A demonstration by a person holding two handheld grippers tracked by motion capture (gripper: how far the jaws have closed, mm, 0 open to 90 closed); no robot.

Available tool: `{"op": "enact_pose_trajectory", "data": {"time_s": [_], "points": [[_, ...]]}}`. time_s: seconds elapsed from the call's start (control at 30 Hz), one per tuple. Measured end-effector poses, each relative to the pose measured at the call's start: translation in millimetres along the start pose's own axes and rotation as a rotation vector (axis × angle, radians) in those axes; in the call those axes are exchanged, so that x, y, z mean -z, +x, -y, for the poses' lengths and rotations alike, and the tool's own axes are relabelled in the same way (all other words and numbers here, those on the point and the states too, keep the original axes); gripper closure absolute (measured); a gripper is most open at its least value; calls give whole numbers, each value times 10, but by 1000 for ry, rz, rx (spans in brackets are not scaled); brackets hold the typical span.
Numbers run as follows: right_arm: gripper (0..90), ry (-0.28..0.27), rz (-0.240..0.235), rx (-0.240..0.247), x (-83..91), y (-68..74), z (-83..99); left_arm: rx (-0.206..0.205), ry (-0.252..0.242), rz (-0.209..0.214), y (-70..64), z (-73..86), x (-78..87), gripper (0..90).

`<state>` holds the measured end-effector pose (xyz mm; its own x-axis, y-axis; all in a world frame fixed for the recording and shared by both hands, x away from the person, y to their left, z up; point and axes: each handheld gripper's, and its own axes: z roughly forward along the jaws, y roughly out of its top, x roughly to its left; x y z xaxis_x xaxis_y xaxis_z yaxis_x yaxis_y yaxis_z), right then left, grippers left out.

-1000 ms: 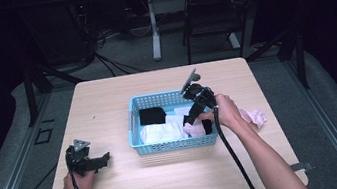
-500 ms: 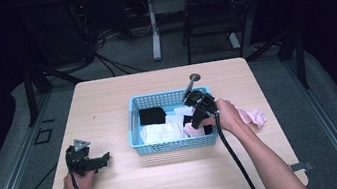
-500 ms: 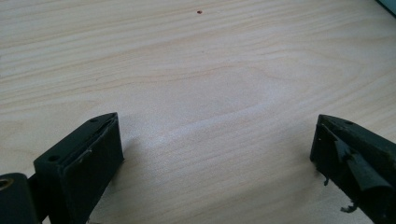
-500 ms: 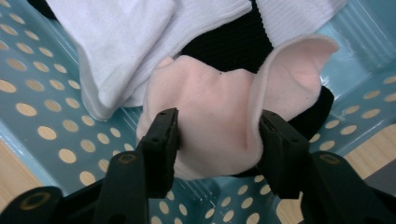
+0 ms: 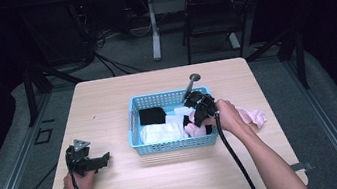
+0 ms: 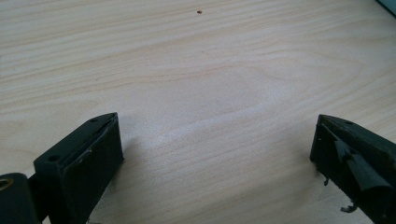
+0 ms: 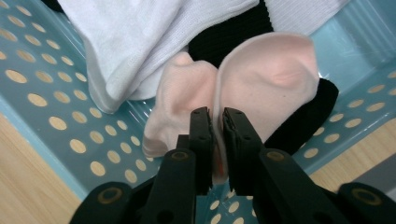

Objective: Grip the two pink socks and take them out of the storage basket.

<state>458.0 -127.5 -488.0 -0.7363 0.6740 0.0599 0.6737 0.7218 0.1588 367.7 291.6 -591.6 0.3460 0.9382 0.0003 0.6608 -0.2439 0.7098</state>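
Pinching a pink sock, right tool has its jaws nearly closed with the fabric clamped between them, inside the blue basket. Sock hangs over the basket's right end, near the front wall. White cloth and black cloth lie just behind it in the basket. Second pink sock lies on the counter just right of the basket, beside the right hand. Left tool sits low over bare counter, well left of the basket, jaws spread wide, holding nothing. Left hand grips it near the counter's front edge.
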Motion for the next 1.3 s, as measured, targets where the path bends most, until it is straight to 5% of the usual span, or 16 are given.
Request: {"op": "enact_pose_trajectory", "data": {"time_s": [1.3], "points": [[839, -189, 18, -1, 965, 25, 82, 3, -2, -1, -3, 0, -2, 22]]}}
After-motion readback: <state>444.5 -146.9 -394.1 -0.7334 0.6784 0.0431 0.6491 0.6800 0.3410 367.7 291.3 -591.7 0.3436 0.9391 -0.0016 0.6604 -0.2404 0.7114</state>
